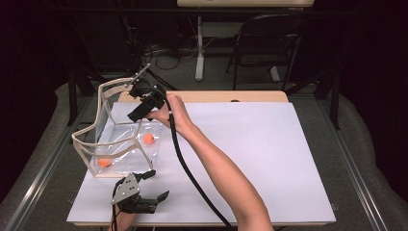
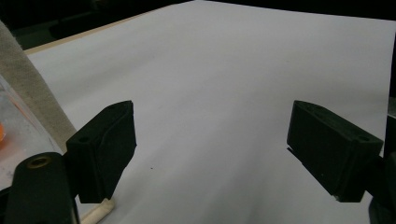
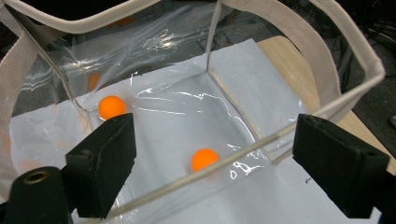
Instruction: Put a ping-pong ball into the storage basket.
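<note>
High view puts your right gripper (image 1: pixel 144 103) up at the far left of the white sheet (image 1: pixel 250 154), hovering over the rim of the clear bag (image 1: pixel 118 144) with its pale fabric trim. Its jaws stand apart with nothing pinched between them. Your right gripper view looks straight down into that bag (image 3: pixel 187 102): one orange ball (image 3: pixel 204 159) lies on the clear floor just inside the near rim, and a second orange ball (image 3: pixel 112 107) rests farther in, close to the opposite wall. From above, the same two sit well apart, one ball (image 1: pixel 148 138) toward the far right side of the bag and the other ball (image 1: pixel 104 162) near its front left corner. The bag stands open and upright on the sheet.

Your left gripper (image 1: pixel 144 197) sits low at the near edge of the sheet, just in front of the bag, jaws wide and holding nothing; your left gripper view shows bare sheet (image 2: pixel 224 93) between them.
</note>
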`<state>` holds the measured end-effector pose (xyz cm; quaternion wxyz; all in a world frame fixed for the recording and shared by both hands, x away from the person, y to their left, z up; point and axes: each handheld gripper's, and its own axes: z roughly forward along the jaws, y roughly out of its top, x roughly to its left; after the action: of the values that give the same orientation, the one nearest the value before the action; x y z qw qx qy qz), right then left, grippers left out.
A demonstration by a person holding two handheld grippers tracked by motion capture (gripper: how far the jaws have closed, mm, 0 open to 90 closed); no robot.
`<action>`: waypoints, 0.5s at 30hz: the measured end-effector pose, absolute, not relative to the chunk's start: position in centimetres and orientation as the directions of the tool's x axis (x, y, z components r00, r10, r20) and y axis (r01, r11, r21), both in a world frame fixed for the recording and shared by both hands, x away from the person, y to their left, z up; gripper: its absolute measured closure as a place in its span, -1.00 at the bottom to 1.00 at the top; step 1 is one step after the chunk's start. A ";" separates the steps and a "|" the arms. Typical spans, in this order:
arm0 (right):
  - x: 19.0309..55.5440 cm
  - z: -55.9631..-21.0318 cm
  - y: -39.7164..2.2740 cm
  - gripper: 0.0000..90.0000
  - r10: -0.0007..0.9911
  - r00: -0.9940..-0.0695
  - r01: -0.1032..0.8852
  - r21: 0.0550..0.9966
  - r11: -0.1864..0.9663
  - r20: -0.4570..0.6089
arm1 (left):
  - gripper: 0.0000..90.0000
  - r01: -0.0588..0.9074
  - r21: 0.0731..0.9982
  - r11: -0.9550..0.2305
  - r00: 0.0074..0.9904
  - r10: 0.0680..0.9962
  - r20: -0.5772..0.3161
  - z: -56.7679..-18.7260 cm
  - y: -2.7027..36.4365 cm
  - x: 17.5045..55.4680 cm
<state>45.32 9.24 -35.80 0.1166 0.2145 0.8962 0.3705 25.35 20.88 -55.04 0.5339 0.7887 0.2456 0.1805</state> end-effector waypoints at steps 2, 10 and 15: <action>45.2 -35.6 8.5 -0.79 0.470 -0.881 0.297 0.719 0.629 -0.047 | -0.65 0.196 0.930 -0.311 0.815 0.579 0.022 -55.1 20.8 25.4; 44.7 -35.4 5.9 -0.92 0.476 -0.879 0.298 0.736 0.608 -0.037 | -0.65 0.192 0.930 -0.314 0.815 0.579 0.027 -55.0 20.8 25.3; 43.8 -35.7 4.1 -0.96 0.480 -0.875 0.293 0.733 0.613 -0.052 | -0.65 0.192 0.931 -0.312 0.809 0.587 0.030 -54.9 20.8 25.2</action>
<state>43.78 4.08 -35.71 0.1226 0.2173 0.8898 0.3822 25.17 20.81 -54.94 0.5320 0.7883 0.2470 0.1856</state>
